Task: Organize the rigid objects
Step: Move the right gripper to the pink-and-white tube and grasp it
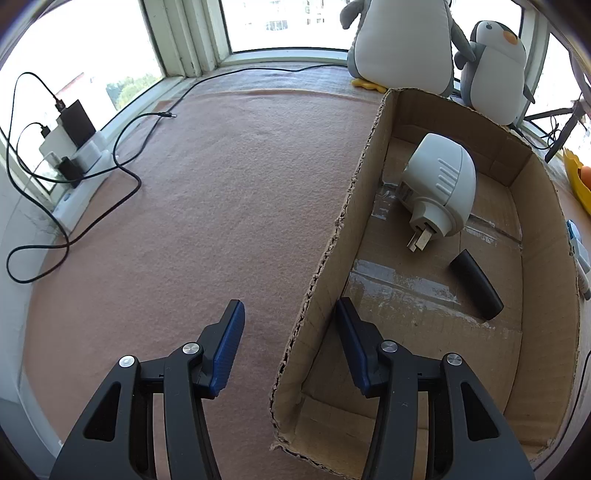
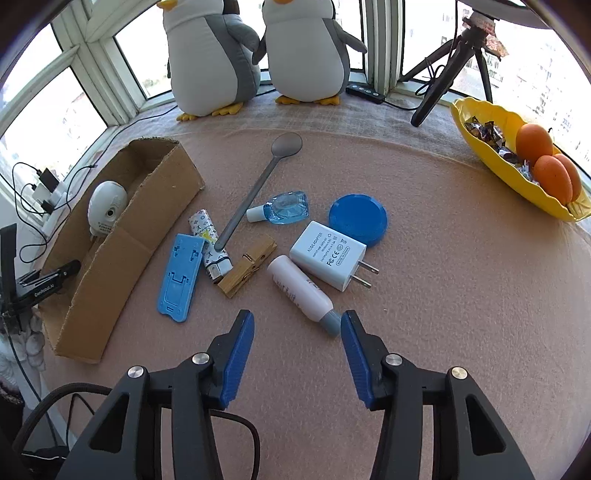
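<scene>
A: What's cut off or hard to read?

B: Both penguins (image 2: 214, 55) lose their heads at the top edge. The box (image 1: 369, 206) hides the lower half of the white camera (image 1: 439, 184) in the right wrist view. A black piece (image 1: 476, 284) lies beside the camera in the box; I can't tell what it is. The lighter (image 2: 210, 243) is partly under the spoon (image 2: 258, 184).

A: The grippers?

B: The left gripper (image 1: 288, 310) has its fingers apart, astride the box's near wall, one inside and one outside, neither pressing on it. The right gripper (image 2: 297, 319) stands wide with nothing between its fingers, and the bottle (image 2: 301, 290) has its grey cap just beside the right finger.

A: What else is around?

B: A yellow bowl (image 2: 480, 118) with oranges (image 2: 533, 138) is far right, with a tripod (image 2: 443, 74) behind. In the pile right of the box are a blue stand (image 2: 181, 273), a lid (image 2: 358, 219), an adapter (image 2: 327, 253) touching the bottle, a peg (image 2: 247, 271) and a dropper (image 2: 284, 208).

A: And the surface?

B: A pink cloth (image 1: 184, 221) in a bay of windows (image 1: 277, 22), with cables (image 1: 125, 170) trailing on its left.
</scene>
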